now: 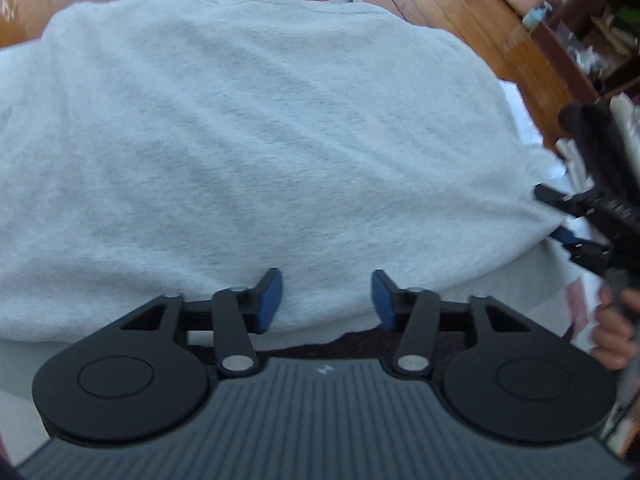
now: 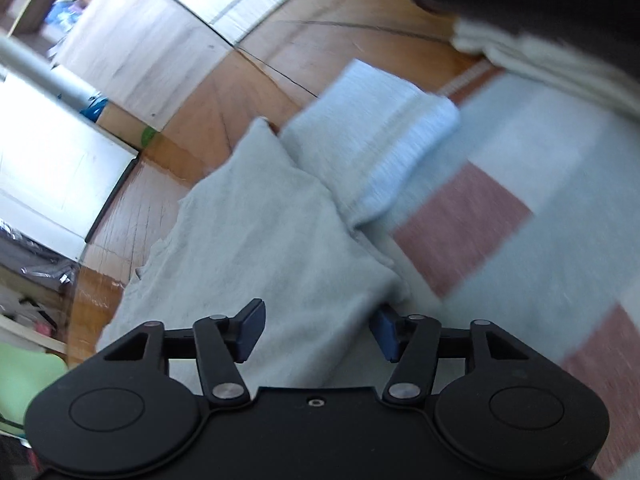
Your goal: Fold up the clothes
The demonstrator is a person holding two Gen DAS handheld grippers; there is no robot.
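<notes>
Mostly blurred: both tongs point(image 1: 327, 300) point(image 2: 318, 334) agape over grey garment point(image 1: 260, 140), prob sweatshirt

- The grey garment point(image 1: 256, 128) runs off the left edge of the left wrist view, so its full shape cannot be told
- The right tongs point(image 1: 560, 220) are cut by that view's right edge; the hand point(image 1: 612, 328) shows only fingers
- The striped rug point(image 2: 520, 208) is smeared by motion blur
- Shelf clutter point(image 1: 600, 24) is too small to identify
</notes>
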